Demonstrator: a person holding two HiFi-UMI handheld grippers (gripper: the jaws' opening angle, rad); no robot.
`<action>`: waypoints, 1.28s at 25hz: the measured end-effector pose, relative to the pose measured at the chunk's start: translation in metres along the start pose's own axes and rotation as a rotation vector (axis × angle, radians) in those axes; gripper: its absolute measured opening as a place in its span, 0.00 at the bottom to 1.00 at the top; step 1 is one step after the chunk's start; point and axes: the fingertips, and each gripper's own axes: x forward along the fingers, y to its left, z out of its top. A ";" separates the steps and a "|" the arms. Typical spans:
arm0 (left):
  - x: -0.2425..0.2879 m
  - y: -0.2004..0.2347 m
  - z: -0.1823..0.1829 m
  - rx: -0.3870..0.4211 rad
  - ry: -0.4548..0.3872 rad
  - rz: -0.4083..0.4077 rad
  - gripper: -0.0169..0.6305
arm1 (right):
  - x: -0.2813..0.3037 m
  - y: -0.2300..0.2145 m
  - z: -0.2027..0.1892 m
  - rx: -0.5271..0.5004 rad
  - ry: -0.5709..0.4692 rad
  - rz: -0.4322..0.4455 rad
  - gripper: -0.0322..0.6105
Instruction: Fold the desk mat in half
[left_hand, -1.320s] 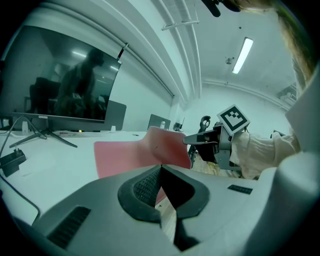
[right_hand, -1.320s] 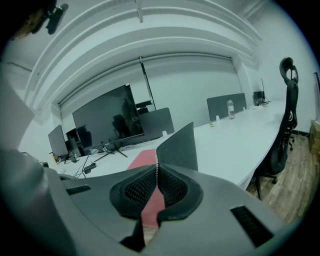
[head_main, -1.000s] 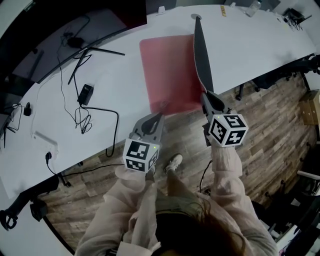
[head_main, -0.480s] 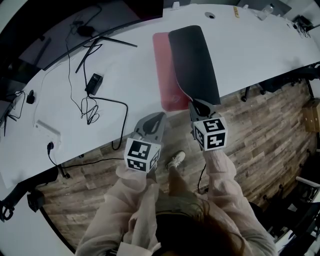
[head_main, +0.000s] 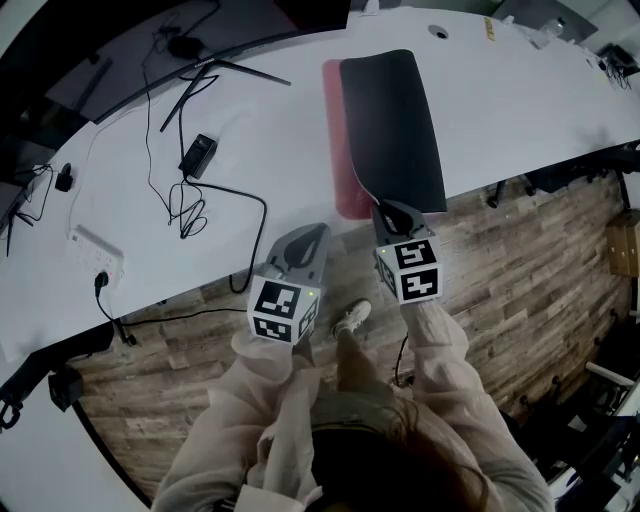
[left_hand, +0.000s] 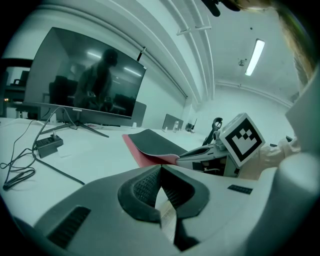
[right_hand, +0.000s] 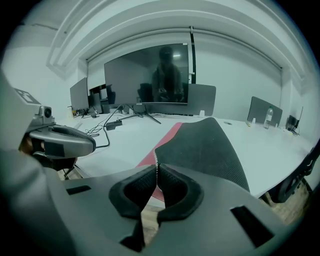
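Observation:
The desk mat lies on the white table with its black underside (head_main: 392, 125) turned up and over. Only a narrow strip of its red face (head_main: 337, 140) shows along the left. My right gripper (head_main: 393, 214) is shut on the mat's near corner at the table's front edge. In the right gripper view the black flap (right_hand: 210, 145) runs away from the closed jaws (right_hand: 157, 172). My left gripper (head_main: 317, 233) hangs off the table's edge to the left of the mat, shut with nothing in it (left_hand: 160, 182). From there the curled mat (left_hand: 155, 142) shows ahead.
Left of the mat lie a black power adapter (head_main: 200, 152) with looping cables (head_main: 190, 215) and a white power strip (head_main: 95, 256). A monitor (right_hand: 147, 75) on a stand is at the back. Wooden floor (head_main: 520, 260) lies below the table's front edge.
My right gripper has swung left with the mat's corner. The flap went from standing on edge to lying over the red face, which is now almost covered. The left gripper has stayed put.

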 end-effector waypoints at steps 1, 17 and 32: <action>-0.001 0.002 -0.001 -0.002 0.000 0.003 0.06 | 0.002 0.003 -0.001 -0.002 0.003 0.004 0.10; -0.007 0.025 -0.011 -0.034 0.012 0.032 0.07 | 0.026 0.036 -0.007 -0.054 0.042 0.042 0.10; -0.008 0.028 -0.012 -0.029 0.025 0.038 0.06 | 0.036 0.050 -0.021 -0.036 0.082 0.103 0.23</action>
